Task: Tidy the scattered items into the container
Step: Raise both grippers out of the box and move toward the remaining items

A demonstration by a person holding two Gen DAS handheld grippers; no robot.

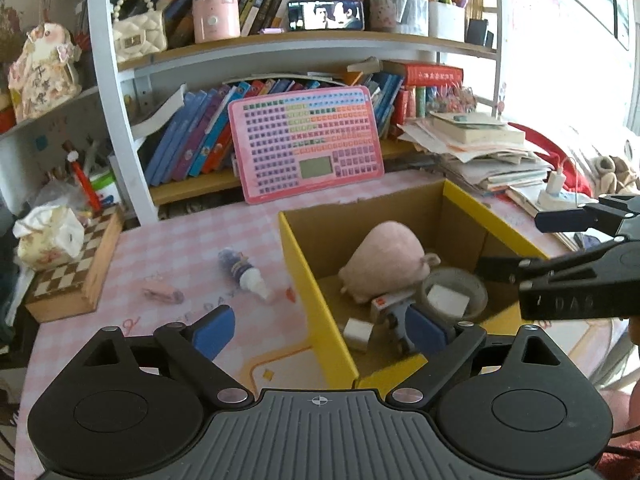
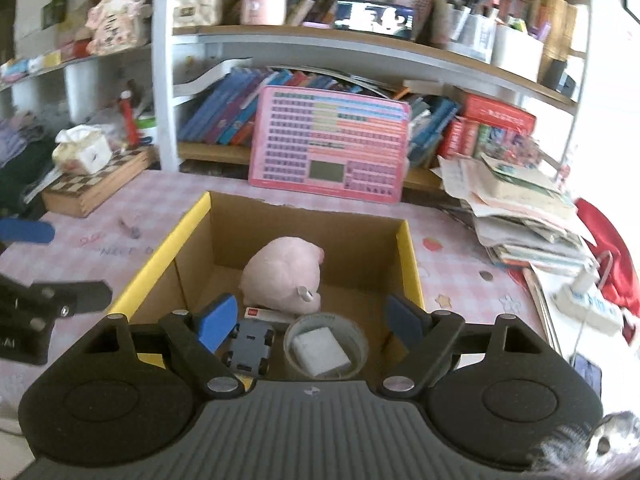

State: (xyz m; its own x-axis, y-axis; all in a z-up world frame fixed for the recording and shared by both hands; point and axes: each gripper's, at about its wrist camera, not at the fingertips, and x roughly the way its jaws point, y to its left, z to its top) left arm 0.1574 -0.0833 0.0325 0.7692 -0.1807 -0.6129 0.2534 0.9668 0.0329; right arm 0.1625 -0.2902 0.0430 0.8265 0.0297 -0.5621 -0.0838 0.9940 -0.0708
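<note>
The box [image 1: 316, 296] already holds a plush pig [image 1: 384, 264], tape and toy car; left of it, a small bottle [image 1: 246, 274] remains on the bench, both grippers' jaws wide and empty.

Matt cardboard box [image 2: 224, 236], fuzzy plush pig [image 2: 282, 276], glossy tape roll [image 2: 356, 338]

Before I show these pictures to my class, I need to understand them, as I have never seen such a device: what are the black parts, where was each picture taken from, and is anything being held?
A person holds two hand-held claws, each with a camera looking along its blue-padded fingers. The left claw, in the left wrist view, is open and empty. The right claw, in the right wrist view, is also open and hangs over the yellow-edged cardboard box. Inside the box lie a pink plush pig, a grey toy car and a roll of tape. On the pink checked tablecloth, a small bottle remains outside.
</note>
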